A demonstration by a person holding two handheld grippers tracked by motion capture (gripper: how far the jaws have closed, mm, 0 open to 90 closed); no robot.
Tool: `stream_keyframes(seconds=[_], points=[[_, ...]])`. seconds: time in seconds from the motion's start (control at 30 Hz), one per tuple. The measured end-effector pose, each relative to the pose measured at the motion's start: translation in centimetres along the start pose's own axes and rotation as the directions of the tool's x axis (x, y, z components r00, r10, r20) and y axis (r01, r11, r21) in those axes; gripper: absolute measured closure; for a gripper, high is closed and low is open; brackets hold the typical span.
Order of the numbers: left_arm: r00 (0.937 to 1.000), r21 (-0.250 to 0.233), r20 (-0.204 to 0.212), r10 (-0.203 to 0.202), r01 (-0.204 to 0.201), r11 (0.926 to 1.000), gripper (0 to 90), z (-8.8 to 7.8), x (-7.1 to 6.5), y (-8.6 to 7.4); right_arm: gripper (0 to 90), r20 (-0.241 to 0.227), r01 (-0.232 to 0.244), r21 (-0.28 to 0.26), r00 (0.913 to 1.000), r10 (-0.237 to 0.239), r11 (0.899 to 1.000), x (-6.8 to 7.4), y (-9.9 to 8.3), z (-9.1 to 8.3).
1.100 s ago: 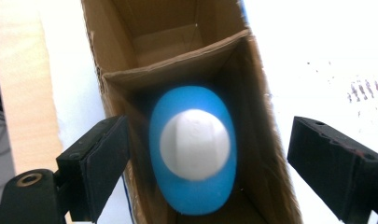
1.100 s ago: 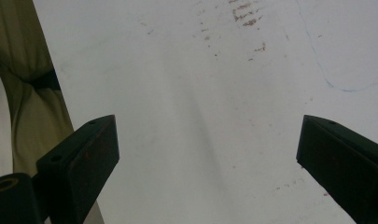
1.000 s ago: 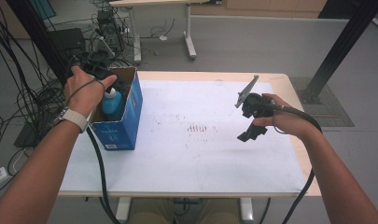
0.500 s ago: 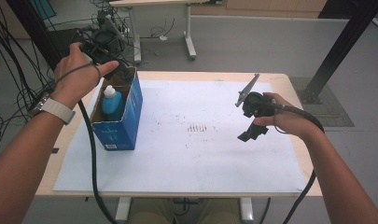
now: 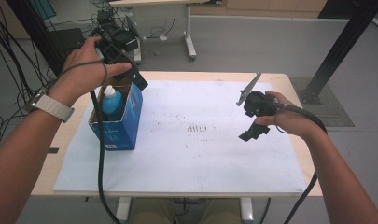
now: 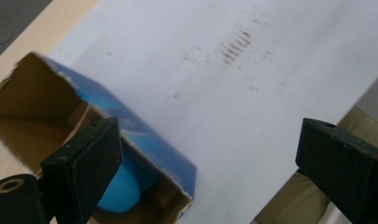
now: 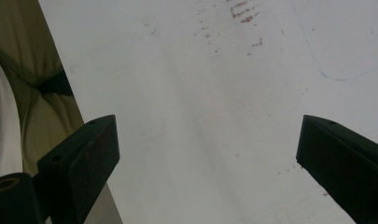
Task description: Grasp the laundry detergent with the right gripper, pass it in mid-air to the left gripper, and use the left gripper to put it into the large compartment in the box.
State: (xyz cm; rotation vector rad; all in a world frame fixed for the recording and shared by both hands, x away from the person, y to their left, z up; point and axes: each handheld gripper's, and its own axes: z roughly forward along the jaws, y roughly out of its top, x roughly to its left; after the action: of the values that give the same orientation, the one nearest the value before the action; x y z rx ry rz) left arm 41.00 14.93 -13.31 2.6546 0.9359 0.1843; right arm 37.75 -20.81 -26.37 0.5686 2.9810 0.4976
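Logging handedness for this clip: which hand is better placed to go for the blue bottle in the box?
Left. The left gripper hovers open just above the blue box holding the bottle; the right gripper, also open, hangs over bare white paper across the table.

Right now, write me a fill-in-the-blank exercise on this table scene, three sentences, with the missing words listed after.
1. The blue bottle stands inside an open-topped blue ____ at the left of the table.
2. The left gripper hangs above the box with its jaws ____ and nothing between them.
3. The right gripper hovers over the ____ sheet that covers the table, jaws open and empty.

Missing words: box; open; white
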Motion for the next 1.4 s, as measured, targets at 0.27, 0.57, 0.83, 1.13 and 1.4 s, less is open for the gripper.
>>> stream_keyframes(seconds=[0.27,0.57,0.83,1.13,1.4], points=[[0.9744,0.019,0.114,0.194,-0.197,0.9802,7.8,2.3,-2.7,1.3,5.8,-0.005,-0.008,-0.013,1.0000,0.008,1.000,0.1,-0.3,-0.2],[0.9193,0.046,0.177,0.351,-0.364,0.9301,8.0,5.3,-5.7,2.2,5.8,-0.005,-0.010,-0.018,0.9999,0.010,1.000,0.6,-0.7,-0.4],[0.9006,0.047,0.189,0.391,-0.406,0.9125,8.0,6.8,-7.0,2.5,5.9,-0.005,-0.004,-0.021,1.0000,0.004,1.000,0.8,-0.8,-0.8],[0.8895,0.037,0.207,0.407,-0.423,0.9054,8.0,8.0,-7.8,3.0,5.9,-0.004,-0.019,-0.024,0.9998,0.018,1.000,0.6,-1.3,-0.5],[0.8897,0.016,0.205,0.408,-0.420,0.9075,8.0,8.6,-8.0,3.1,5.9,0.000,-0.019,-0.030,0.9998,0.019,0.999,0.6,-1.4,-0.4]])
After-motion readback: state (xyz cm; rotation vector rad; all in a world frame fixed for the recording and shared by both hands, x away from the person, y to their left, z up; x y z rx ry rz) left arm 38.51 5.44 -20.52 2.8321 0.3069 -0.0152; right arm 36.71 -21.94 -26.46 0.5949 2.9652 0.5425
